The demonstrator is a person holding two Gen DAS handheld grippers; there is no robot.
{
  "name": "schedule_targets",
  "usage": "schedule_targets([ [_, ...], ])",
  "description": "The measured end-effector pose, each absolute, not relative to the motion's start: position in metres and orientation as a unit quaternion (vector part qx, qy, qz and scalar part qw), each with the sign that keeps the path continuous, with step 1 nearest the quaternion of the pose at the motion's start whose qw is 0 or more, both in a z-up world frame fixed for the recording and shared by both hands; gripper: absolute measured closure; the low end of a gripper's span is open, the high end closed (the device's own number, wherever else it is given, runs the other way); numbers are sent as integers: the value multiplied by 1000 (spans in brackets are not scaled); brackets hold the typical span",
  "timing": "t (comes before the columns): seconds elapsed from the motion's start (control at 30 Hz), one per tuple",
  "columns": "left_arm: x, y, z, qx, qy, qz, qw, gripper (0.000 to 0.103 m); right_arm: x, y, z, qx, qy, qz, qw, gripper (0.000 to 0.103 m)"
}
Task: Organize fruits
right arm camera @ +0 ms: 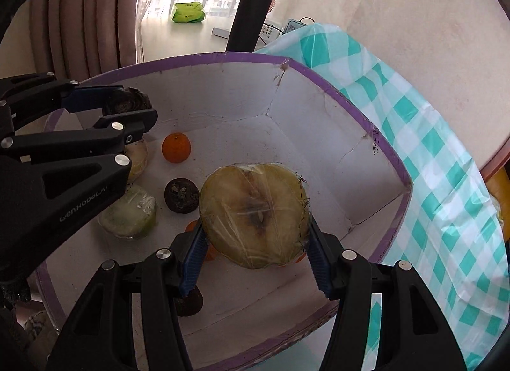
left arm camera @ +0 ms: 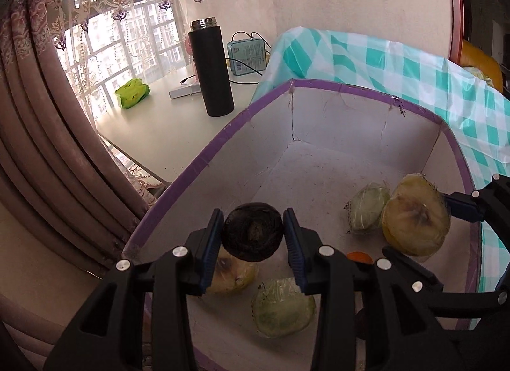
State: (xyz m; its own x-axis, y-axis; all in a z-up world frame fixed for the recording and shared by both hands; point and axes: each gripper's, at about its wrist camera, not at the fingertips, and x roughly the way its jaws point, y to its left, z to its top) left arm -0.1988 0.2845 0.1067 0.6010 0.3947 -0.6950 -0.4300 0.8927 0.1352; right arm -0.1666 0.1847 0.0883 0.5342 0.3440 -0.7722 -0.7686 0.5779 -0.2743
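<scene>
A white cardboard box [left arm camera: 318, 160] with a purple rim holds the fruit; it also shows in the right wrist view [right arm camera: 318, 135]. My left gripper [left arm camera: 253, 233] is shut on a dark round fruit [left arm camera: 253, 232] held above the box floor; it shows in the right wrist view [right arm camera: 127, 101] too. My right gripper [right arm camera: 255, 240] is shut on a wrapped yellow apple half [right arm camera: 255, 214], cut face toward the camera. The half also shows in the left wrist view [left arm camera: 414, 216]. Wrapped green halves [left arm camera: 282, 310] [left arm camera: 368, 208], an orange [right arm camera: 176, 147] and a dark fruit [right arm camera: 181, 195] lie in the box.
The box stands on a teal checked tablecloth [left arm camera: 446, 90]. Behind it on a white desk [left arm camera: 165, 128] are a black flask [left arm camera: 212, 68], a green packet [left arm camera: 132, 92] and a blue device with cables [left arm camera: 247, 55]. Curtains [left arm camera: 47, 115] hang at the left.
</scene>
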Motion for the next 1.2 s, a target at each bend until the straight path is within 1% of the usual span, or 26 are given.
schedule_targets([
  [0.07, -199, 284, 106, -24, 381, 232, 895, 35, -166, 186, 85, -315, 352, 342, 812, 46],
  [0.1, -199, 284, 106, -24, 378, 232, 896, 30, -166, 186, 85, -315, 355, 342, 811, 46],
  [0.2, -200, 286, 108, -28, 374, 233, 897, 25, -166, 182, 89, -310, 353, 340, 815, 44],
  [0.23, -201, 288, 108, -31, 372, 233, 898, 24, -166, 181, 91, -309, 352, 340, 816, 42],
  [0.33, -205, 291, 111, -37, 361, 230, 903, 13, -165, 179, 97, -310, 350, 340, 816, 30],
  [0.4, -209, 292, 116, -40, 349, 232, 907, 3, -163, 179, 101, -314, 351, 341, 814, 24],
  [0.47, -214, 292, 122, -42, 330, 228, 915, 2, -162, 178, 104, -313, 358, 343, 810, 17],
  [0.63, -221, 290, 136, -59, 317, 210, 923, 2, -156, 179, 107, -291, 398, 337, 802, 17],
  [0.77, -228, 287, 141, -52, 308, 247, 917, 2, -155, 187, 98, -294, 446, 310, 786, 17],
  [0.87, -228, 291, 138, -65, 322, 243, 913, 2, -156, 193, 92, -302, 469, 294, 776, 17],
  [1.03, -220, 297, 124, -91, 365, 210, 902, 2, -162, 194, 89, -292, 476, 302, 773, 17],
  [1.2, -214, 296, 112, -96, 390, 204, 893, 2, -160, 190, 87, -286, 479, 302, 773, 17],
])
